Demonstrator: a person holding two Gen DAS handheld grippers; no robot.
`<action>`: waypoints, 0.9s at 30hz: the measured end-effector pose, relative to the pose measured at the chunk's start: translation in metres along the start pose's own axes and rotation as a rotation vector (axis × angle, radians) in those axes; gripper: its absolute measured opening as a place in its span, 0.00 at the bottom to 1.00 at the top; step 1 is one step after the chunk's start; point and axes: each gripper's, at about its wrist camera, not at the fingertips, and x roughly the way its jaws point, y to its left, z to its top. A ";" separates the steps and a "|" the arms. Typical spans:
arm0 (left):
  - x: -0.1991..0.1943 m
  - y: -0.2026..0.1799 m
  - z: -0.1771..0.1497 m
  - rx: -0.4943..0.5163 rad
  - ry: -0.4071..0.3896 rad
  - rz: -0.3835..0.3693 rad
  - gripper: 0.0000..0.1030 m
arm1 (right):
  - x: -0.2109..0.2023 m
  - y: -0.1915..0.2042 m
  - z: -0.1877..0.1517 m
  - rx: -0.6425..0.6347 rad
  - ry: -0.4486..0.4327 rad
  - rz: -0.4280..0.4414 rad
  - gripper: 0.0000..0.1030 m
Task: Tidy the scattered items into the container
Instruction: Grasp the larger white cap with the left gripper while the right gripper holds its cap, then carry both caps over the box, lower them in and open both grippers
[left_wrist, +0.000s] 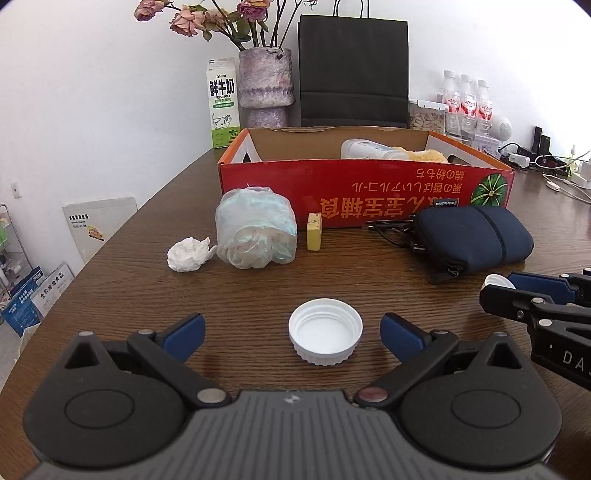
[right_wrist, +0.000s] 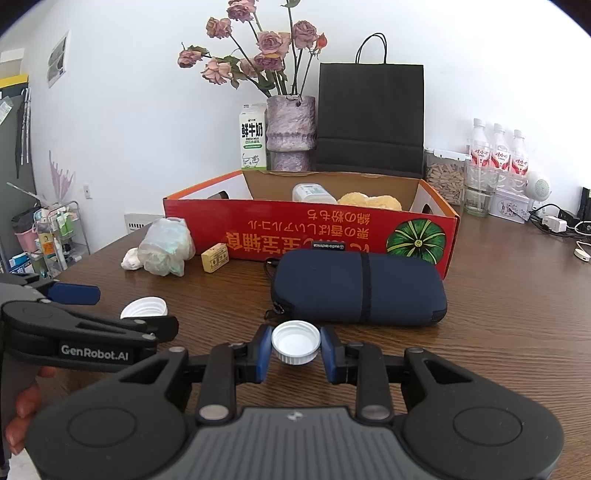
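Two white caps on the table, both short of the red box (right_wrist: 310, 236). Our left gripper (left_wrist: 291, 330) stands wide open around the larger cap (left_wrist: 325, 330); our right gripper (right_wrist: 295, 349) brackets the smaller cap (right_wrist: 295, 341), contact unclear. We should close squarely on the ribbed rims.

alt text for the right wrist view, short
The right gripper has its jaws around a white bottle cap on the wooden table, not visibly clamped. Beyond lie a navy zip pouch and a red cardboard box.
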 end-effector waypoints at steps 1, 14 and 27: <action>0.000 0.000 0.000 -0.001 0.001 -0.003 1.00 | 0.000 0.000 0.000 0.000 0.001 0.000 0.27; -0.002 0.001 -0.003 -0.008 -0.029 -0.020 0.40 | 0.002 0.001 0.000 0.000 0.008 -0.001 0.26; -0.018 0.002 0.008 -0.023 -0.098 -0.024 0.40 | -0.005 0.001 0.002 -0.003 -0.020 0.033 0.26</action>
